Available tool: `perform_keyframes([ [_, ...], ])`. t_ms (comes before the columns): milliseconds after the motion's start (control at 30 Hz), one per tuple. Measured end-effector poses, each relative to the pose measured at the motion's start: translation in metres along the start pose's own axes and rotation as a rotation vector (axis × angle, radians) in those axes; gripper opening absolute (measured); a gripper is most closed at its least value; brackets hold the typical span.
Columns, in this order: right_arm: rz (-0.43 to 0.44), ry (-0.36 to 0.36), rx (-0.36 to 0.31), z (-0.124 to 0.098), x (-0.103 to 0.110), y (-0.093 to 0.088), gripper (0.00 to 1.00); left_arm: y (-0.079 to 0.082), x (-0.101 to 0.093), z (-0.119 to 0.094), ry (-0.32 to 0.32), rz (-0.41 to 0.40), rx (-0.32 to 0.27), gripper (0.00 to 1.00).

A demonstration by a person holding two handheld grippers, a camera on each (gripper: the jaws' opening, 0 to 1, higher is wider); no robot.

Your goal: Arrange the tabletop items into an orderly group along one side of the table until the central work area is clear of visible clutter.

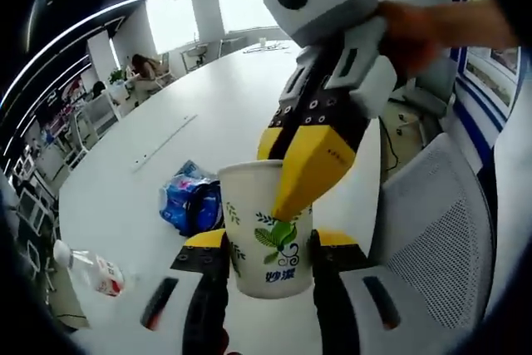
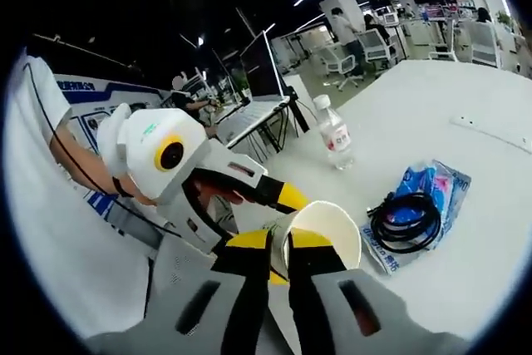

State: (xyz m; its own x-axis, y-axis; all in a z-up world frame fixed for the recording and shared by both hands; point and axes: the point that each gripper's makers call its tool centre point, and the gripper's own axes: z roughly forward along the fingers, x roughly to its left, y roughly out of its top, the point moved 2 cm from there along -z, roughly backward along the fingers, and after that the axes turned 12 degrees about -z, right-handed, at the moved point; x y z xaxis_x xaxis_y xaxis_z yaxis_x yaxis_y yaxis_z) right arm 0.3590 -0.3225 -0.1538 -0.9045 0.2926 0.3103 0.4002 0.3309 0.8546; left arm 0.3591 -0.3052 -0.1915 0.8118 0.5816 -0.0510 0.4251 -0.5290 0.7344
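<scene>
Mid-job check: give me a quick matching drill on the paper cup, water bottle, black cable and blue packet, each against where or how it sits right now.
Things:
1. paper cup
2. water bottle
3. black cable
4. blue packet

States:
A. coiled on top of the packet
B. lying flat on the white table
C. held between the left gripper jaws, rim pinched by the right gripper
D. standing upright near the table edge

Pairs: 1-C, 2-D, 3-A, 4-B
</scene>
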Motion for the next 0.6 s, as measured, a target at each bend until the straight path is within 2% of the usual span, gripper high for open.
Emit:
perform_keyframes([
  [333, 0.027, 0.027, 0.001, 0.0037, 0.0040, 0.0001, 0.00, -0.0014, 0.0000, 0.0012, 0.002, 0.019, 0.005, 0.38],
  [600, 0.051, -0.004, -0.011, 0.0072, 0.0035, -0.0003, 0.00, -0.0026, 0.0038, 0.0018, 0.013, 0.028, 0.007, 0.39],
])
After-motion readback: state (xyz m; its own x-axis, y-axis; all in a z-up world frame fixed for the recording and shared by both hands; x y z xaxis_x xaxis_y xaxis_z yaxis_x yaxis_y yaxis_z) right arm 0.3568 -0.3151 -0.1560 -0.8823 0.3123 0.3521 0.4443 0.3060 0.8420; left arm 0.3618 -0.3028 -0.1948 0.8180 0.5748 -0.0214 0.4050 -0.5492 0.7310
